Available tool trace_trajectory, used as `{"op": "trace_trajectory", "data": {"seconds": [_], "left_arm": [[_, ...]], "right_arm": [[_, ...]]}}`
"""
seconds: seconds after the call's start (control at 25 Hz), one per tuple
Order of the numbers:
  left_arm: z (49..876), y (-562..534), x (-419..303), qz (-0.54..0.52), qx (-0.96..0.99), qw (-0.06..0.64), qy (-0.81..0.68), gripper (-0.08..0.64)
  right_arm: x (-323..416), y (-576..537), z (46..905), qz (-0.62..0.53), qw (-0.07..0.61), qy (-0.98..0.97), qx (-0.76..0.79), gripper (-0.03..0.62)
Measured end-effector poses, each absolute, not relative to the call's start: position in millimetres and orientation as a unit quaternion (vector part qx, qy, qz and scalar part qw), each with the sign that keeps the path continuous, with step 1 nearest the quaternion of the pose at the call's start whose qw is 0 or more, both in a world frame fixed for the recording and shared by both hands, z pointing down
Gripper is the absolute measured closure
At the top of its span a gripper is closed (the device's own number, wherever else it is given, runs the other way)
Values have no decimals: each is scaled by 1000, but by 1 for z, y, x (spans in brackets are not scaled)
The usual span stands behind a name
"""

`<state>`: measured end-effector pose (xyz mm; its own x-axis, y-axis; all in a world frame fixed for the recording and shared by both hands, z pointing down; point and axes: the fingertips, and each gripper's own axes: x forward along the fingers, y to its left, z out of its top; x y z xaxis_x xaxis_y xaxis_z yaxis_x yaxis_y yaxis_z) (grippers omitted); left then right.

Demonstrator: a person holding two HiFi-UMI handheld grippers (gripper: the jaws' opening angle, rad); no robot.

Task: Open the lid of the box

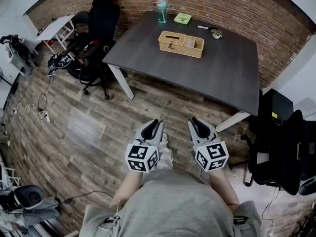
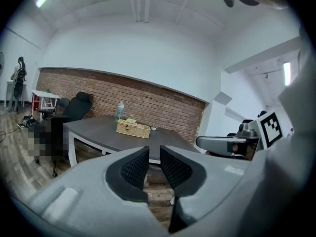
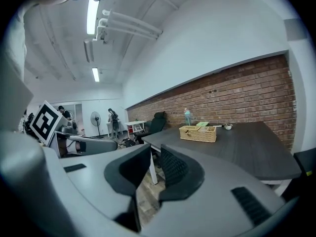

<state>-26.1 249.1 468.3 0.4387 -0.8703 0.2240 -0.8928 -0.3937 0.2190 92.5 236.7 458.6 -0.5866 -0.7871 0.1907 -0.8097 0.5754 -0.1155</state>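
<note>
No legible text; only square coded markers on the left gripper and right gripper.

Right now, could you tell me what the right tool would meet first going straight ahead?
The right tool probably meets the white leg of the dark table first; only floor before it, depth unclear.

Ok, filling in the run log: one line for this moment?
wicker box: lid down, on table | left tongs: open, empty | right tongs: open, empty | both short of table

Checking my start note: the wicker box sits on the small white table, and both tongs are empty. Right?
No: the head view shows the wicker box on the large dark table. The left tongs and right tongs are empty.
</note>
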Motion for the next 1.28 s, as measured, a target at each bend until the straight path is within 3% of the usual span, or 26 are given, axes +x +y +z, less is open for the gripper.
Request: {"op": "trace_trajectory", "data": {"seconds": [0.6, 1.28], "left_arm": [[457, 112, -60, 42, 853, 144, -500, 439], [454, -36, -75, 50, 880, 142, -450, 437]], "right_arm": [[54, 102, 447, 97, 62, -876, 468, 455], [33, -32, 444, 107, 54, -854, 506, 412]]}}
